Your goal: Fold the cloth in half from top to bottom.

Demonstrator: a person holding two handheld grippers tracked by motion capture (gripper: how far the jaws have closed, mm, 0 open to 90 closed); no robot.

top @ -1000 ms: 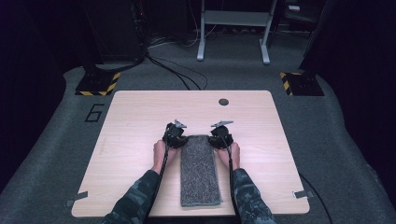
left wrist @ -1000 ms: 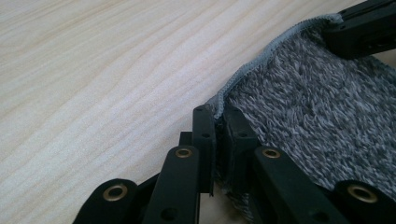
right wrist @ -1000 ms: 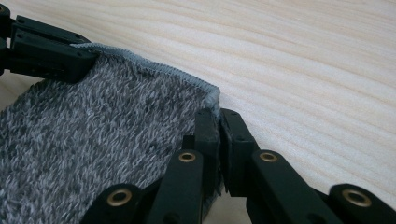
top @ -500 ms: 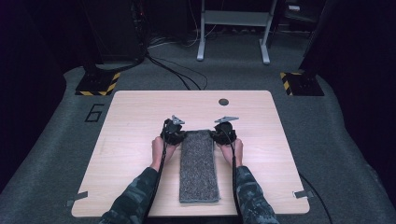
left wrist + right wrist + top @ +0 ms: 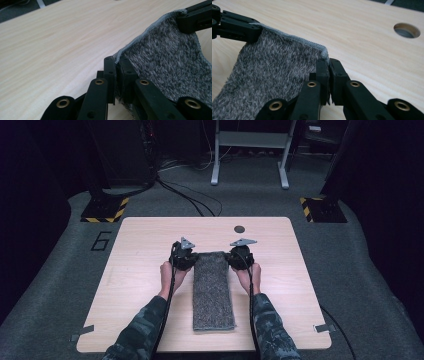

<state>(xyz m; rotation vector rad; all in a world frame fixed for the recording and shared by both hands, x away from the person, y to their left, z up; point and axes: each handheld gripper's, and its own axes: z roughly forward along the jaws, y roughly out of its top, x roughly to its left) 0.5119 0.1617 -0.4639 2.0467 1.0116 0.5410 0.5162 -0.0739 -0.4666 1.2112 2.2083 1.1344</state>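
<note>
Both grippers have risen since the earlier frames, and the far edge of the towel has come up off the table with them; the near end lies where it lay.

Item: long, narrow grey terry towel (image 5: 213, 292) with a stitched pale hem, lying lengthwise at the middle of the light wooden table (image 5: 135, 270). Its near end lies flat close to the person's edge of the table; its far edge is lifted and stretched between the two grippers.

Left gripper (image 5: 116, 65): black two-jaw tool, jaws closed almost fully, pinching the towel's far left corner; the hem shows squeezed between the pads. In the high view it sits at the towel's far left corner (image 5: 184, 259), held in the person's left hand (image 5: 168, 272).

Right gripper (image 5: 328, 65): same make, jaws closed almost fully on the far right corner, hem caught between the pads. In the high view it sits at the far right corner (image 5: 241, 259), held in the right hand (image 5: 251, 275).

Also present: round cable hole (image 5: 239, 228) in the table top, beyond the towel and apart from it.
</note>
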